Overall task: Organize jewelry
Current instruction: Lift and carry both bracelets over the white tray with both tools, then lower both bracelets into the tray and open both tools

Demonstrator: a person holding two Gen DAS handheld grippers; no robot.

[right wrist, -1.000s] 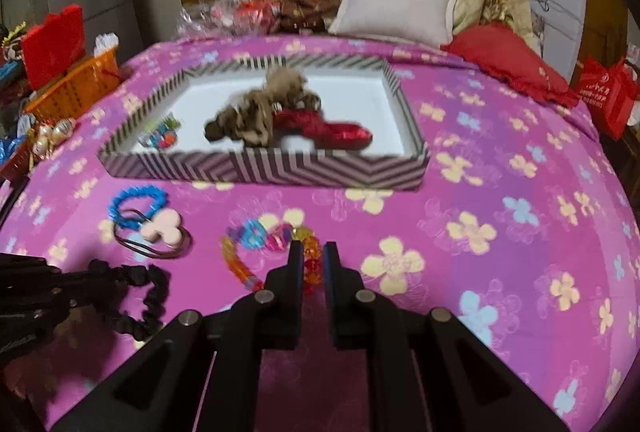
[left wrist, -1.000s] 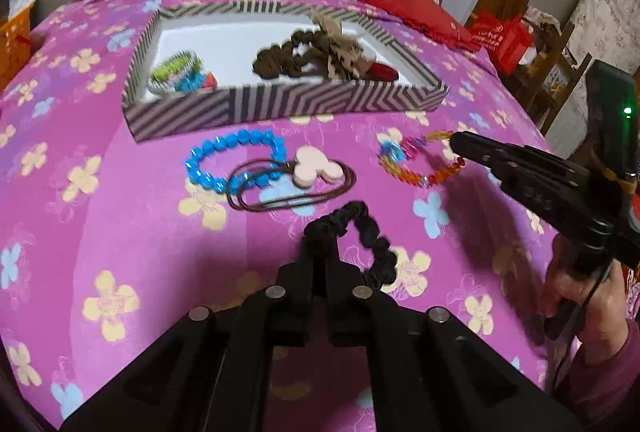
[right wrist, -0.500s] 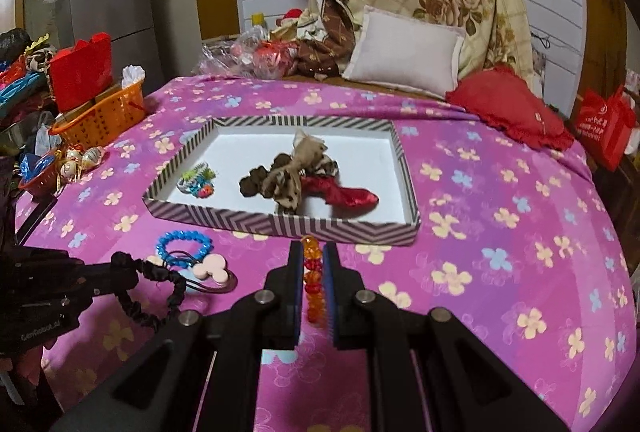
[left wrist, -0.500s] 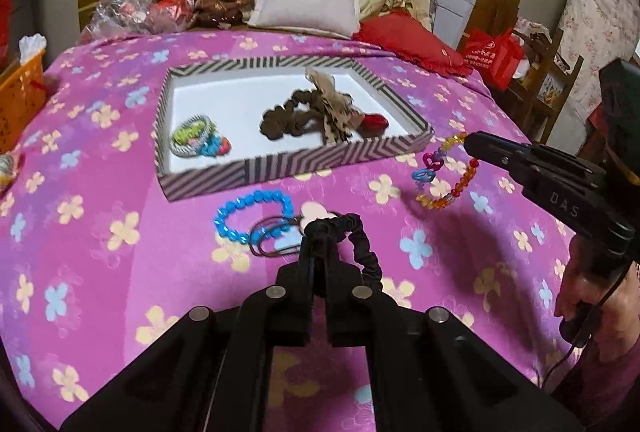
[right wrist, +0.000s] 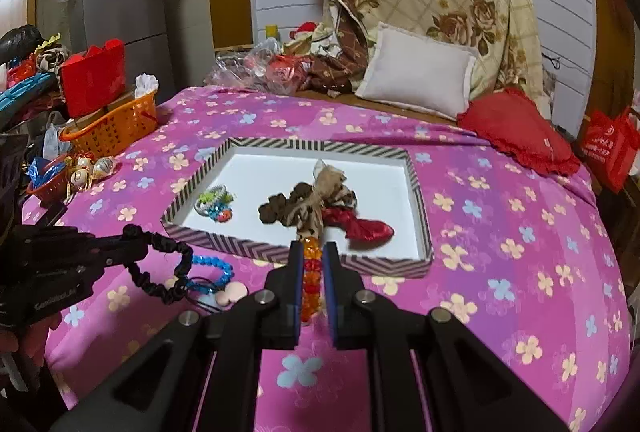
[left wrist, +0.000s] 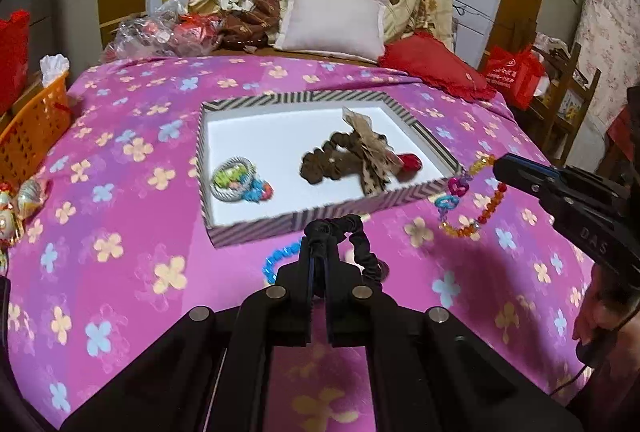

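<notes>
Your way into the striped tray (right wrist: 224, 237) lies open at its white centre (right wrist: 276, 168); brown scrunchies (right wrist: 304, 206) crowd the right.

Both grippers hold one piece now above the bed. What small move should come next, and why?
Probably carry both forward over the striped tray and open. The left gripper is shut on the black scrunchie, the right gripper on the beaded bracelet; both pieces hang just short of the tray's near wall, and bare white floor shows inside.
</notes>
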